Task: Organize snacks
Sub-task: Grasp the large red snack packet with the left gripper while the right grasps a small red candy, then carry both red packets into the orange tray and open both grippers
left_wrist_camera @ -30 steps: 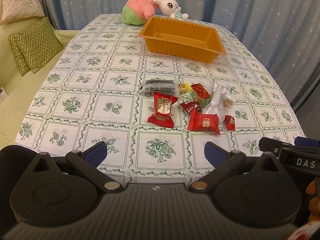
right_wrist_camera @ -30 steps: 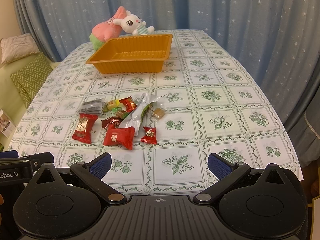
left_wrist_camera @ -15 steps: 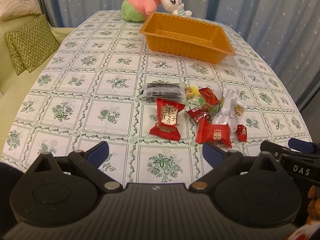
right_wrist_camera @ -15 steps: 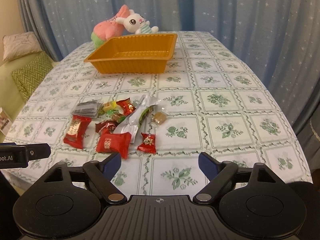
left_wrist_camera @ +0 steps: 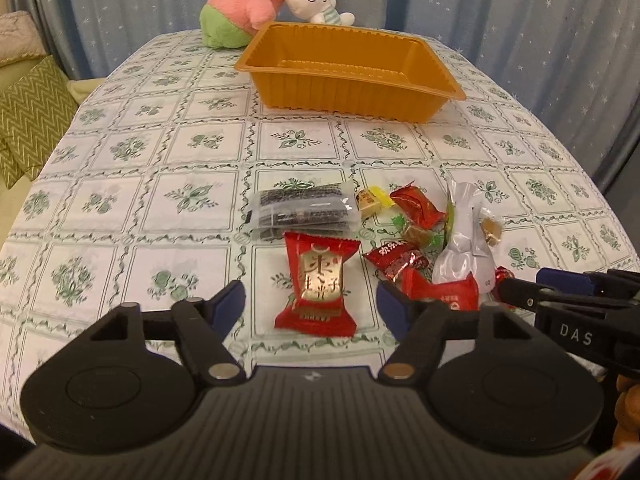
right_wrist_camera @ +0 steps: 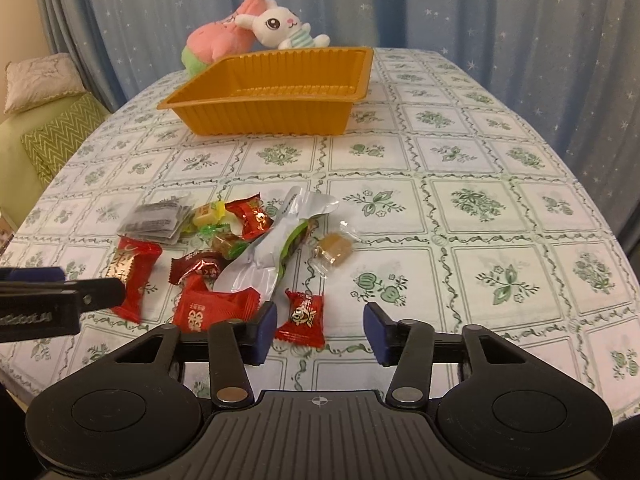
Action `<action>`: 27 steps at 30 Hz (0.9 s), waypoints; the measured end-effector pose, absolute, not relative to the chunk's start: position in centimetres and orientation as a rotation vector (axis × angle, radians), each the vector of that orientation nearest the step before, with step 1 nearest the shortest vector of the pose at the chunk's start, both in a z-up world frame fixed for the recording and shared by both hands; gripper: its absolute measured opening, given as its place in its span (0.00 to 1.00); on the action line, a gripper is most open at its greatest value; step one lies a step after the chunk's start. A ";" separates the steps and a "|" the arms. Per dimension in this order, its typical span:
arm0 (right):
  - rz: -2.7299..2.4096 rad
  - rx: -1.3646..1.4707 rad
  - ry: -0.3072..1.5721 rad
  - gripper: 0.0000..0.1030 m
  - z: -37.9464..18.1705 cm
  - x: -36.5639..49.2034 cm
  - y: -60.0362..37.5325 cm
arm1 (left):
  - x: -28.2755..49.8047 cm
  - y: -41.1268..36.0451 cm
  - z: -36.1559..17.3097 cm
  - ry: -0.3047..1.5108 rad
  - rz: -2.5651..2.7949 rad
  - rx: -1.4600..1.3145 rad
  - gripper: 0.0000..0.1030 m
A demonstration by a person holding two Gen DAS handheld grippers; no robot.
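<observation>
A pile of wrapped snacks lies on the patterned tablecloth. My left gripper (left_wrist_camera: pixel 312 306) is open, its fingers either side of a red and gold packet (left_wrist_camera: pixel 319 280). A dark packet (left_wrist_camera: pixel 302 212), a silver pouch (left_wrist_camera: pixel 464 248) and red candies (left_wrist_camera: pixel 418 204) lie just beyond. My right gripper (right_wrist_camera: pixel 320 330) is open, with a small red candy (right_wrist_camera: pixel 302 316) between its fingers. A red packet (right_wrist_camera: pixel 216 310) and the silver pouch (right_wrist_camera: pixel 272 256) lie to its left. The empty orange tray (left_wrist_camera: pixel 352 74) (right_wrist_camera: pixel 276 92) stands farther back.
Two plush toys, a pink one (left_wrist_camera: pixel 240 8) and a white rabbit (left_wrist_camera: pixel 310 0), sit behind the tray. Blue starred curtains hang behind the table. A green sofa with chevron cushions (left_wrist_camera: pixel 28 120) is at the left. The table edge curves away at the right (right_wrist_camera: pixel 600 216).
Both grippers have moved forward and down toward the snack pile. Their fingers have narrowed and now bracket the red and gold packet and the small red candy.
</observation>
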State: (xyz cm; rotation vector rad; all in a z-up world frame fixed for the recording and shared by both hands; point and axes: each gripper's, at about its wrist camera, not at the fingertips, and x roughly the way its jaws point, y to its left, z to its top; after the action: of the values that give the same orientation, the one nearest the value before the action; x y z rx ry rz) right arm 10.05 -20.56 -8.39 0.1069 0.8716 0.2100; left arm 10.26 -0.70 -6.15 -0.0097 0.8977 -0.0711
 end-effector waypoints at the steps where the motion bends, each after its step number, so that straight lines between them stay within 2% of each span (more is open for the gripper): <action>1: 0.211 0.108 0.875 0.41 -8.6 10.2 -20.5 | 10.6 -0.8 -6.4 0.899 -0.073 0.002 0.56; 7: 0.221 0.110 0.884 0.31 -9.3 10.8 -20.3 | 11.7 -1.0 -7.3 0.903 -0.086 0.041 0.43; 10: 0.227 0.108 0.884 0.22 -9.4 10.9 -20.3 | 11.8 -1.1 -7.7 0.909 -0.095 0.048 0.35; 13: 0.229 0.097 0.880 0.20 -9.4 11.0 -20.2 | 11.7 -1.2 -8.1 0.921 -0.104 0.046 0.27; 17: 0.215 0.095 0.870 0.16 -9.2 10.8 -20.4 | 11.5 -1.4 -8.0 0.915 -0.098 0.043 0.24; 27: 0.187 0.090 0.826 0.16 -7.1 9.9 -21.2 | 10.7 -1.1 -5.5 0.873 -0.090 0.023 0.23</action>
State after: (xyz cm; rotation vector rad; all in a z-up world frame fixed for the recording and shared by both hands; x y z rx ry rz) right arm 9.87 -21.18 -7.13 0.0898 0.8264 0.1873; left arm 10.72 -1.12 -5.51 0.0228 0.8729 -0.0897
